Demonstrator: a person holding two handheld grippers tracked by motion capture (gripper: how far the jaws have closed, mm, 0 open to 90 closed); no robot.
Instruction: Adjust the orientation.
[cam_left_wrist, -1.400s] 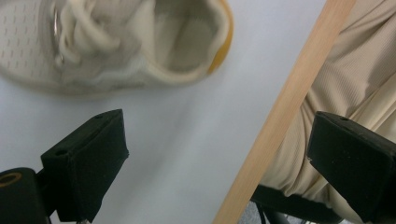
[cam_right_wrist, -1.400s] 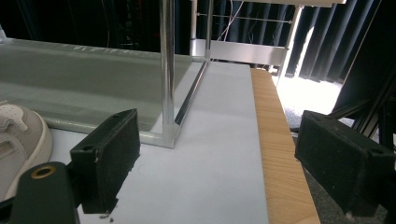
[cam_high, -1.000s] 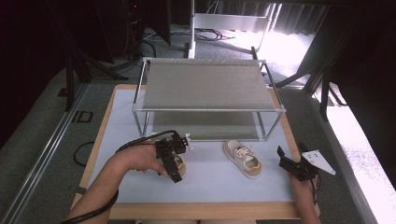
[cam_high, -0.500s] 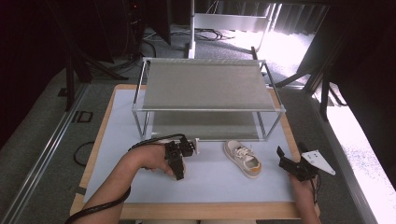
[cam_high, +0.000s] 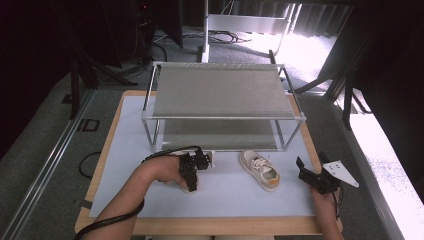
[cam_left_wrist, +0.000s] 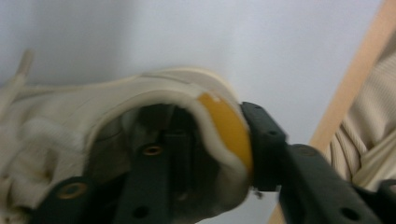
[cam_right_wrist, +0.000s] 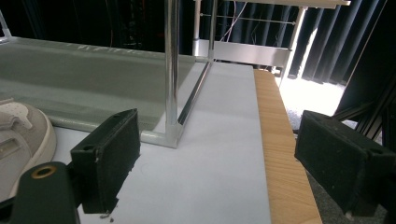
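- From the high view, the left gripper (cam_high: 192, 172) sits near the front-left leg of the shelf rack (cam_high: 220, 92), over the white mat (cam_high: 225, 192) that covers the wooden table (cam_high: 310, 137); what it carries is hidden under the hand (cam_high: 167, 172) there.
- The left gripper view fills that in: 1 jaw is inside the opening of a cream shoe (cam_left_wrist: 112, 135) and the other presses the orange heel patch (cam_left_wrist: 226, 128) from outside, so the gripper is clamped on the shoe's heel rim.
- That same view shows the wooden table edge running diagonally at the right, with ribbed cream fabric (cam_left_wrist: 359, 126) beyond it.
- A second shoe (cam_high: 259, 170) lies on the mat in front of the rack's front-right leg, toe pointing toward the rack, heel toward the table's front edge.
- The right gripper (cam_high: 312, 175) is near the table's right edge, beside that second shoe and apart from it.
- The right gripper view shows its 2 jaws spread wide with nothing between them, the rack's corner post (cam_right_wrist: 172, 70) ahead, and part of the second shoe's toe at the left edge.
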